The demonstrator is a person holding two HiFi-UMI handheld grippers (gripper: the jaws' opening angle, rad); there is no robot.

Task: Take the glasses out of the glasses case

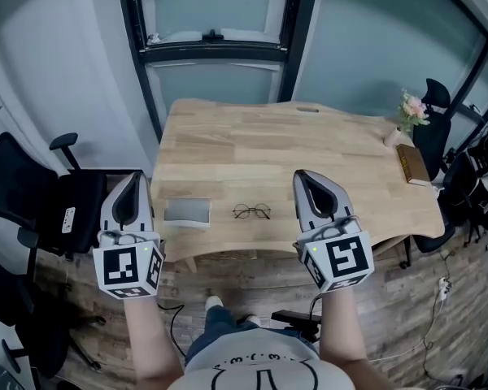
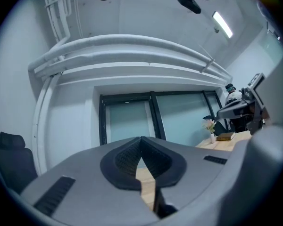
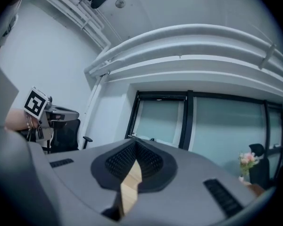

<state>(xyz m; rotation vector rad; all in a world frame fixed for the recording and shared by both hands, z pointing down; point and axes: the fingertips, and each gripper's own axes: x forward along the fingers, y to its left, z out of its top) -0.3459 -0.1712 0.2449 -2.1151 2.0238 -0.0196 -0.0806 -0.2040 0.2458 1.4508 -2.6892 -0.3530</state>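
A pair of thin wire-rimmed glasses (image 1: 251, 211) lies open on the wooden table (image 1: 293, 149) near its front edge. Just left of them rests a flat grey glasses case (image 1: 187, 211), apart from the glasses. Both grippers hang in the air on the near side of the table's front edge, pointing about level towards the window. My left gripper (image 1: 137, 175) (image 2: 141, 138) is shut with nothing between its jaws. To the right of the glasses, my right gripper (image 1: 301, 173) (image 3: 134, 141) is also shut and empty. Neither touches the case or the glasses.
A small vase of flowers (image 1: 408, 119) and a brown book (image 1: 412, 165) stand at the table's right end. Black office chairs (image 1: 32, 205) are at the left, another chair (image 1: 436, 128) at the right. A dark-framed window (image 1: 220, 43) lies beyond the table.
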